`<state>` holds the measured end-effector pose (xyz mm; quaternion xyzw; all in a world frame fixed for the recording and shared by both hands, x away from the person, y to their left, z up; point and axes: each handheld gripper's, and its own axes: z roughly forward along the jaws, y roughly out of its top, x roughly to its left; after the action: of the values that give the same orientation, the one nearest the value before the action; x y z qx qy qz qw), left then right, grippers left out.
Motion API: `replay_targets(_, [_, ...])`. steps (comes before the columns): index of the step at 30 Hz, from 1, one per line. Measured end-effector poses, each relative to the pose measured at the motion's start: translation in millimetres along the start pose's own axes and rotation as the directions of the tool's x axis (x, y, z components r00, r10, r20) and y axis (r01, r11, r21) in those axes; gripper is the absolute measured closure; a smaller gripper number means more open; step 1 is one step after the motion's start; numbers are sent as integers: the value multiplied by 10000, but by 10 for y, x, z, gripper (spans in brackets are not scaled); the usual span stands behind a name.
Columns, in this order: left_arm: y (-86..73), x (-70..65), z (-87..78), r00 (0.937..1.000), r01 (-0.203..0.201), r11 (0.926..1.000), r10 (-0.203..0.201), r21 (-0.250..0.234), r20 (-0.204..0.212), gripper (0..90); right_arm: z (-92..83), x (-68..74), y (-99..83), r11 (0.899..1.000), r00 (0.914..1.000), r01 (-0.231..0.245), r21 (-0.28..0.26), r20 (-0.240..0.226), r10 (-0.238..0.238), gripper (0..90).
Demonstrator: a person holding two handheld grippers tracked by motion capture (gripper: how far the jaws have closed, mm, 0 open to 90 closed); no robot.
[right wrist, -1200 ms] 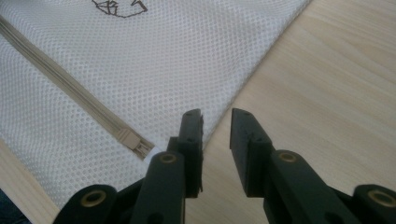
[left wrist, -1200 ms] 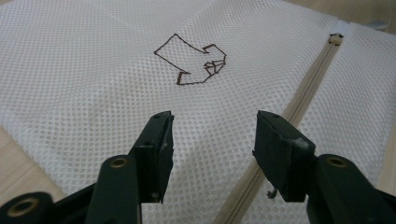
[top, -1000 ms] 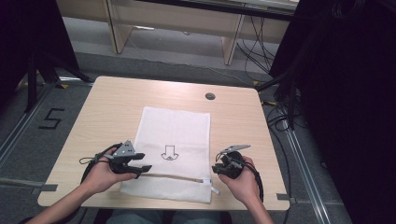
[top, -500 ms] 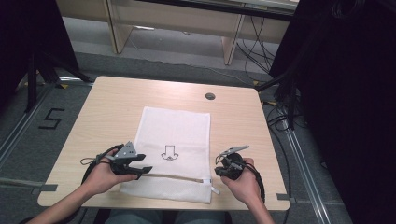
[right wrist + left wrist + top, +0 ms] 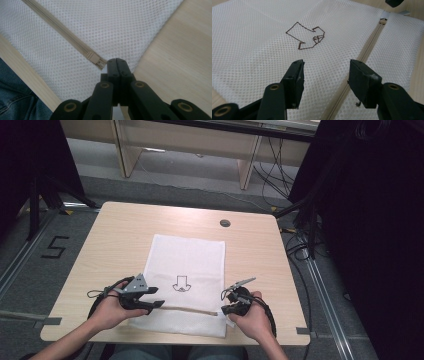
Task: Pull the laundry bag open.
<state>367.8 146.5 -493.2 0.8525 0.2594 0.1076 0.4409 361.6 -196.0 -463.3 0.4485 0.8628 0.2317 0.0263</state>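
Observation:
A white mesh bag lies flat on the wooden table, with a drawn arrow on it and a beige zipper running across its near end. My left gripper is at the bag's near left. Its jaws stand open over the mesh, with the zipper just under the right jaw and nothing between them. My right gripper is shut, its tips pressed against the zipper's end at the bag's near right. I cannot tell whether the pull is pinched.
A round cable hole sits near the table's far edge. The bag's near edge lies close to the table's front edge, where a person's jeans show. Cables trail on the floor at the right.
The right gripper has edged slightly toward the near edge. The left hand and the bag have kept their places.

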Motion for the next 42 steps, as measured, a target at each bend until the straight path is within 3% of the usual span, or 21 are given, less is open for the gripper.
replay_targets(1, [4, -21, 16, 10000, 21, 10000, -21, 2, -5, 459, 23, -5, 0, 9999, 10000, -9, 111, 10, 8, 900])
replay_targets(2, [13, -19, 22, 9997, -249, 9997, 248, 64, 62, 460, 49, -19, 3, 9998, 9999, 138, 126, -77, -137, 900])
replay_targets(3, [11, -39, 34, 9998, -86, 10000, 86, -2, 162, 461, 62, -18, 2, 9997, 10000, -33, 262, -32, 34, 900])
replay_targets(5, [20, -55, 41, 9992, -186, 9998, 182, 115, 348, 463, 86, -44, 5, 9993, 9999, 103, 352, -36, -102, 900])
replay_targets(6, [19, -54, 46, 9988, -355, 9994, 353, 43, 342, 462, 93, -46, 5, 9989, 10000, -32, 475, 35, 30, 900])
replay_targets(7, [13, -65, 53, 9993, -269, 9996, 270, -38, 265, 462, 105, -52, 5, 9988, 10000, -20, 493, 51, 17, 900])
replay_targets(8, [11, -63, 54, 9992, -289, 9996, 291, -67, 267, 462, 122, -71, 5, 9985, 9998, 217, 508, 11, -218, 900])
replay_targets(9, [10, -60, 51, 9993, -278, 9996, 279, -65, 253, 463, 123, -55, 3, 9980, 9999, -82, 632, 63, 78, 900])
replay_targets(10, [17, -50, 34, 9992, -232, 9996, 227, 156, 344, 462, 129, -59, 5, 9981, 10000, -10, 619, 5, 10, 900])
replay_targets(13, [12, -41, 32, 9992, -338, 9994, 337, 22, 205, 462, 131, -58, 21, 9986, 9995, 306, 432, 17, -307, 900])
replay_targets(14, [12, -40, 32, 9991, -360, 9993, 359, 26, 208, 462, 102, -25, 24, 9988, 9999, -61, 492, 105, 56, 900])
replay_targets(16, [9, -49, 36, 9995, -212, 9998, 211, 40, 223, 461, 83, -27, 36, 9997, 10000, 85, 240, 1, -85, 900])
replay_targets(25, [19, -45, 38, 9992, -271, 9996, 268, 108, 286, 458, 200, -36, 45, 9952, 9994, 350, 919, -94, -342, 900])
replay_targets(28, [25, -44, 40, 9989, -400, 9991, 397, 110, 252, 457, 212, -18, 56, 9943, 9998, 189, 1051, 53, -195, 900])
replay_targets(31, [47, -80, 68, 9993, -6, 9998, 13, -197, 366, 457, 212, -29, 57, 9945, 9999, 134, 1042, -58, -128, 900])
replay_targets(32, [70, -79, 72, 9986, -201, 9997, 209, -171, 479, 458, 215, -42, 58, 9947, 9998, 209, 1009, -80, -202, 900])
replay_targets(34, [124, -117, 89, 9977, -217, 9997, 224, -108, 646, 458, 220, -34, 61, 9943, 9995, 328, 1018, -41, -325, 900])
replay_targets(36, [170, -156, 120, 9971, -437, 9990, 445, -133, 616, 461, 213, 6, 66, 9926, 9995, 251, 1192, 155, -272, 900])
replay_targets(38, [215, -192, 156, 9942, -510, 9986, 521, -142, 937, 468, 222, 24, 77, 9912, 9974, 634, 1166, 274, -671, 900])
replay_targets(42, [274, -221, 226, 9910, -783, 9969, 781, -20, 1083, 472, 229, 32, 87, 9896, 9961, 735, 1238, 398, -790, 900])
